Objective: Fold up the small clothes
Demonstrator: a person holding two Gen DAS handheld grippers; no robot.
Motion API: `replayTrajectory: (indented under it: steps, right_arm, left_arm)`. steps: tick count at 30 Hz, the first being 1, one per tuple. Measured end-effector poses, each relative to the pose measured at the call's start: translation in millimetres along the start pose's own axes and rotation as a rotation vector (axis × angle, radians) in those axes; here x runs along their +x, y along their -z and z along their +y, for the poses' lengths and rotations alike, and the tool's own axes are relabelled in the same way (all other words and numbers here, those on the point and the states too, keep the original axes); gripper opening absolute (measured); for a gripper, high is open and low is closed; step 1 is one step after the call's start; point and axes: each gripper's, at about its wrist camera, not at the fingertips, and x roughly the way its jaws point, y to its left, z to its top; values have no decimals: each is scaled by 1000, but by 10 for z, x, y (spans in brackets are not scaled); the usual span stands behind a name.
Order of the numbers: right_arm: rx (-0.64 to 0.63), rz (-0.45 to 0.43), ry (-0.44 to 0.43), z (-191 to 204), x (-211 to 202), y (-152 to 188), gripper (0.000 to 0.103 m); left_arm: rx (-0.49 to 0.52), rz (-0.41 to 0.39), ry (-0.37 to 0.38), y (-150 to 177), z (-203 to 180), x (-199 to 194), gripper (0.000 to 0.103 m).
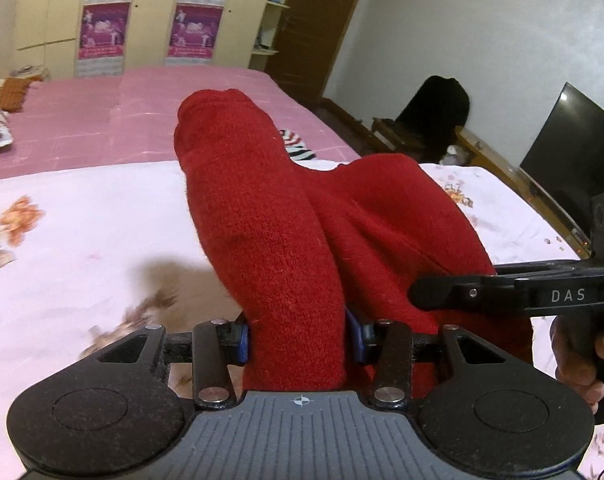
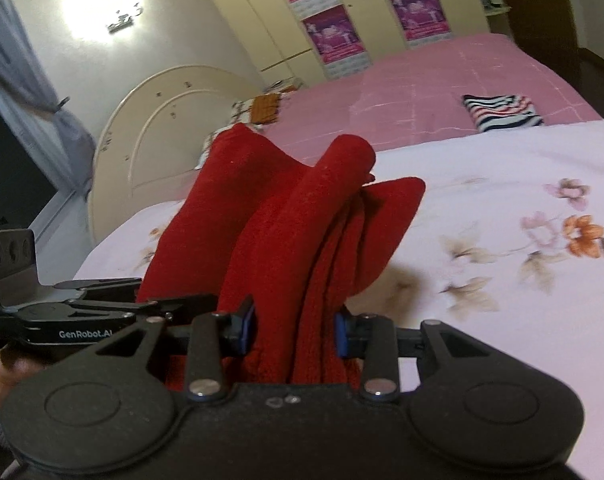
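Note:
A red knitted garment (image 1: 262,208) hangs lifted above the white floral bedsheet (image 1: 82,232). My left gripper (image 1: 298,336) is shut on a thick bunched fold of it, blue pads pressing both sides. In the right wrist view the same red garment (image 2: 286,240) stands up in folds between the pads of my right gripper (image 2: 296,330), which is shut on it too. The right gripper's black body (image 1: 513,292) shows at the right of the left wrist view, close beside; the left gripper's body (image 2: 82,320) shows at the left of the right wrist view. The garment's lower part is hidden.
A folded striped cloth (image 2: 501,112) lies on the pink bedspread (image 2: 421,80) beyond the white sheet. A cream headboard (image 2: 162,120) and pillows stand at the bed's far end. A television (image 1: 573,152) and a dark chair (image 1: 433,108) stand beside the bed. A hand (image 1: 577,360) holds the right gripper.

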Motion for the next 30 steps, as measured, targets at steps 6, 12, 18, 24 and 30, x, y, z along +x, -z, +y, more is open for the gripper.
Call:
replayTrajectory:
  steps: [6,12,18,24,30]
  right_arm:
    - [-19,22,-46,467,182,139,36]
    - [-23,76,-95,836,596,293,36]
    - [-20,135,-135,1178,1077,409,36]
    - [-33,166,-83,1217,1340,466,36]
    - [59,207,-95,734,1455,589,37]
  left_arm:
    - [-27,21,-63,241,327,-324,44]
    - [-83,47,-131,579,843,-484,44]
    - [-124,87,-193,686,1286,-438,45]
    - [-119,99,-255,879,1492,-202,64]
    - [-281,20,-236,1187,1795,-186,87]
